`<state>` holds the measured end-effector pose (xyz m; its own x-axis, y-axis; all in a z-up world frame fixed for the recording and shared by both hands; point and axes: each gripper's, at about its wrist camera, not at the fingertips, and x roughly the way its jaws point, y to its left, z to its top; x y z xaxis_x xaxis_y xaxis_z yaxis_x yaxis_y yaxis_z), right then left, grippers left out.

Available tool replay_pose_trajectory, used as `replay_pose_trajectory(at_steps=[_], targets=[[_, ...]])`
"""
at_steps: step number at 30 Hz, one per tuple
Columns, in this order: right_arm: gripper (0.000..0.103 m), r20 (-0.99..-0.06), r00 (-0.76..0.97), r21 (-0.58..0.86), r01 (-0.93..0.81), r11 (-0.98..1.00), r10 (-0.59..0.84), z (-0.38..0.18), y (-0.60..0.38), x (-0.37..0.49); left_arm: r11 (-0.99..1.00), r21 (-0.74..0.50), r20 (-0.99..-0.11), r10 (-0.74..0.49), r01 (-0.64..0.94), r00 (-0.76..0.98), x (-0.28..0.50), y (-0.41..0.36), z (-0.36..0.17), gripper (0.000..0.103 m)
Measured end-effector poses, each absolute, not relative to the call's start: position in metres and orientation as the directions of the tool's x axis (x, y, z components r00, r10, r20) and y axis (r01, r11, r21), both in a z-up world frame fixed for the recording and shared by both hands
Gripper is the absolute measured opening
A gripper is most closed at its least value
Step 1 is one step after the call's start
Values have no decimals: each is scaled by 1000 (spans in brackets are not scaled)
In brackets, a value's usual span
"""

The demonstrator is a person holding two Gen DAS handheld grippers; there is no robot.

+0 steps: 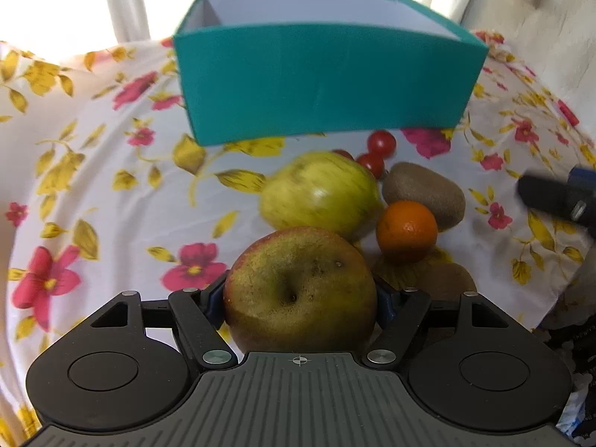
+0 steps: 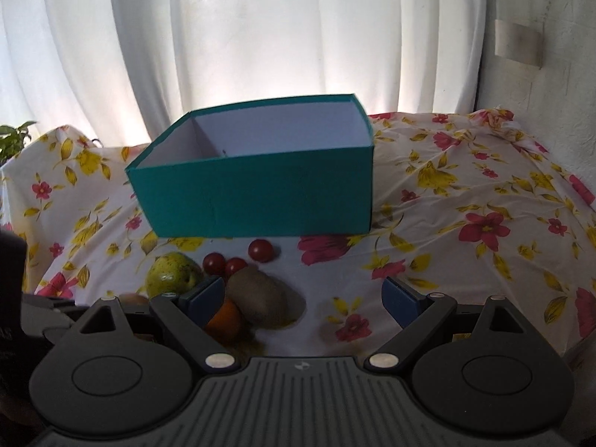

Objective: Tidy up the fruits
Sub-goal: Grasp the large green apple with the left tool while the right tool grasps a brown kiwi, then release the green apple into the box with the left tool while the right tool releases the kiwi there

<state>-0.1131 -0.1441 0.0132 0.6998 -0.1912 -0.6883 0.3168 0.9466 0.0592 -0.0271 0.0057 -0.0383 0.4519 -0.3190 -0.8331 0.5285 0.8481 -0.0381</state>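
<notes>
A reddish-brown apple [image 1: 298,287] fills the gap of my left gripper [image 1: 300,298], whose blue pads [image 1: 213,298] press on both of its sides. Just beyond it lie a yellow-green apple [image 1: 320,193], a small orange [image 1: 406,231], a kiwi [image 1: 424,193], a second kiwi [image 1: 447,283] and three cherry tomatoes [image 1: 381,141]. Behind the fruit stands an open teal box [image 1: 324,89] with a white inside. My right gripper [image 2: 303,294] is open over bare cloth, and its left finger [image 2: 205,298] is beside the kiwi [image 2: 257,298] and the orange [image 2: 225,320].
A floral tablecloth [image 2: 465,205] covers the table and drops off at the right edge. White curtains [image 2: 260,37] hang behind the teal box [image 2: 260,193]. A wall [image 2: 540,93] stands at the right, and a green plant [image 2: 13,141] at the far left.
</notes>
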Motion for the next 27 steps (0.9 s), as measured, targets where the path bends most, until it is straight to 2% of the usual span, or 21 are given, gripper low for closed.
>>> replay_pose_trajectory(at_steps=[9,13,16,19,23,27], targets=[[91,-775,629,54,176,983,-70,-18,-102,-106,884,-28,-795,-303,467,525,-25,36,-13,78],[76,-822,568,63,166,984,-43,-34,-94,-103,886,-24,-799,-295,463,524,-21,39,-11,78],[70,-834,550,62,168,984,-41,-41,-90,-101,884,-25,-800,-298,467,521,-21,40,-10,78],[56,-834,551,71,158,985,-29,-45,-85,-99,879,-27,-799,-305,476,518,-21,36,-9,78],[50,-827,560,45,146,988,-45,-48,-80,-96,873,-19,-795,-309,487,523,-21,31,-6,78],[50,-824,566,79,189,979,-43,-40,-90,-97,870,-15,-783,-317,492,536,-19,26,3,78]])
